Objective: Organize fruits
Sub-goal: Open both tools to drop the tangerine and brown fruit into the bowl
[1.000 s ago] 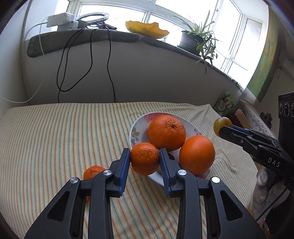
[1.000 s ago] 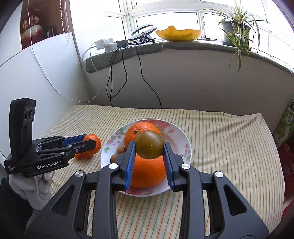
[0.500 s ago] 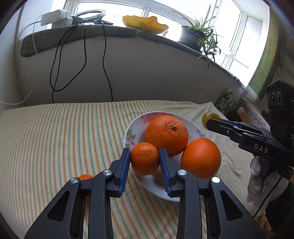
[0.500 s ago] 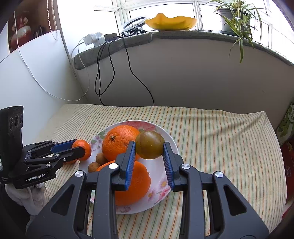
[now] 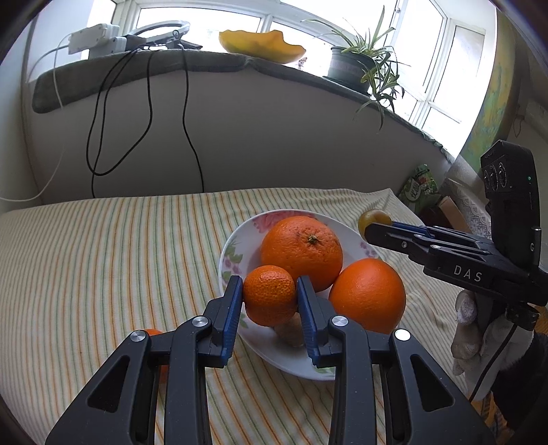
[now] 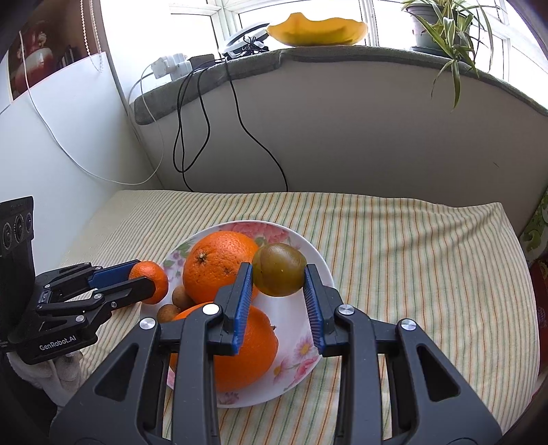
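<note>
A floral white plate (image 5: 228, 253) (image 6: 322, 263) on the striped cloth holds two large oranges (image 5: 301, 251) (image 5: 368, 294) and small brown fruits (image 6: 181, 297). My left gripper (image 5: 269, 301) is shut on a mandarin (image 5: 269, 295) and holds it over the plate's near rim; it also shows in the right wrist view (image 6: 149, 282). My right gripper (image 6: 278, 274) is shut on a brown-green kiwi (image 6: 279, 269) above the plate's bare right side; the kiwi also shows in the left wrist view (image 5: 371, 219). Another mandarin (image 5: 154, 333) lies on the cloth, mostly hidden behind my left gripper.
A wall with a windowsill rises behind the table, with hanging black cables (image 5: 147, 113), a power strip (image 5: 92, 37), a yellow bowl (image 6: 316, 29) and a potted plant (image 5: 356, 65). The cloth drops off at the right edge (image 6: 513, 260).
Both grippers have moved in over the plate with their fruit. The mandarin on the cloth has slipped mostly out of sight behind my left gripper.
</note>
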Action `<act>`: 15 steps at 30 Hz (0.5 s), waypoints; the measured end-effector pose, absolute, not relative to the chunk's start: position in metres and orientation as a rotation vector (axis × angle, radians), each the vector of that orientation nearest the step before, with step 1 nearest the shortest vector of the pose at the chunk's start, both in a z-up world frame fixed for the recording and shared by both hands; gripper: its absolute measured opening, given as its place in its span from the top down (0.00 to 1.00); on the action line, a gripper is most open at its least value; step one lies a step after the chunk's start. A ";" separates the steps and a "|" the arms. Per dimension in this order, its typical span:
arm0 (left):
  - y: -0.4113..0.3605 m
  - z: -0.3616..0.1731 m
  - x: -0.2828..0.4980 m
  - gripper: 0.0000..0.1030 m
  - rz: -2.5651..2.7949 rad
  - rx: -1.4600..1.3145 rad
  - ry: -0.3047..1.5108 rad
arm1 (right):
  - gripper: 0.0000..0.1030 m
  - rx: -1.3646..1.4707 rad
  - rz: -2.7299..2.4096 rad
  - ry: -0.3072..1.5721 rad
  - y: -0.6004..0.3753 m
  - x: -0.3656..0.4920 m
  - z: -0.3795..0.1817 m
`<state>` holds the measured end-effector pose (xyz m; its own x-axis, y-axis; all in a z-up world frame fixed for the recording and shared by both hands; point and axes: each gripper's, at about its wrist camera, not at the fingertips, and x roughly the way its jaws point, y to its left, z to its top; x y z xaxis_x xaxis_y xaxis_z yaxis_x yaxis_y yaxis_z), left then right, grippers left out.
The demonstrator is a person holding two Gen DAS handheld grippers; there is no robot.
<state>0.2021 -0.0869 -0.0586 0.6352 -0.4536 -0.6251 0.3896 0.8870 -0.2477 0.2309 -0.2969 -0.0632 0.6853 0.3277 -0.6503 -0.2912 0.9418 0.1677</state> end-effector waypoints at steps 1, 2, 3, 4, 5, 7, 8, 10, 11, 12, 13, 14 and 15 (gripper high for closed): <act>-0.087 -0.058 0.202 0.70 -0.486 -0.091 0.740 | 0.70 0.052 0.347 0.735 -0.297 0.230 -0.063; -0.088 -0.058 0.202 0.70 -0.487 -0.088 0.739 | 0.70 0.049 0.348 0.733 -0.296 0.230 -0.063; -0.089 -0.058 0.202 0.70 -0.486 -0.085 0.739 | 0.69 0.046 0.346 0.732 -0.296 0.230 -0.062; -0.089 -0.058 0.202 0.70 -0.485 -0.082 0.738 | 0.69 0.044 0.345 0.730 -0.296 0.229 -0.062; -0.089 -0.058 0.202 0.69 -0.484 -0.081 0.738 | 0.69 0.044 0.344 0.731 -0.296 0.229 -0.062; -0.089 -0.057 0.201 0.69 -0.487 -0.079 0.734 | 0.68 0.046 0.344 0.735 -0.296 0.230 -0.062; -0.090 -0.057 0.201 0.69 -0.489 -0.077 0.732 | 0.68 0.044 0.345 0.735 -0.297 0.230 -0.061; -0.091 -0.056 0.201 0.69 -0.490 -0.071 0.732 | 0.66 0.040 0.345 0.733 -0.296 0.229 -0.061; -0.090 -0.057 0.200 0.69 -0.488 -0.068 0.733 | 0.57 0.040 0.345 0.728 -0.295 0.228 -0.060; -0.090 -0.057 0.200 0.68 -0.485 -0.066 0.732 | 0.49 0.038 0.343 0.721 -0.295 0.227 -0.059; -0.090 -0.056 0.200 0.66 -0.485 -0.068 0.730 | 0.45 0.038 0.341 0.713 -0.295 0.226 -0.057; -0.089 -0.056 0.199 0.60 -0.485 -0.070 0.726 | 0.43 0.039 0.343 0.708 -0.295 0.225 -0.055; -0.088 -0.055 0.199 0.59 -0.486 -0.073 0.722 | 0.42 0.040 0.344 0.707 -0.294 0.225 -0.054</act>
<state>0.1988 -0.0885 -0.0547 0.6446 -0.4511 -0.6173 0.4016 0.8868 -0.2286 0.2250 -0.2940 -0.0542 0.7062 0.3230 -0.6301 -0.2964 0.9430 0.1513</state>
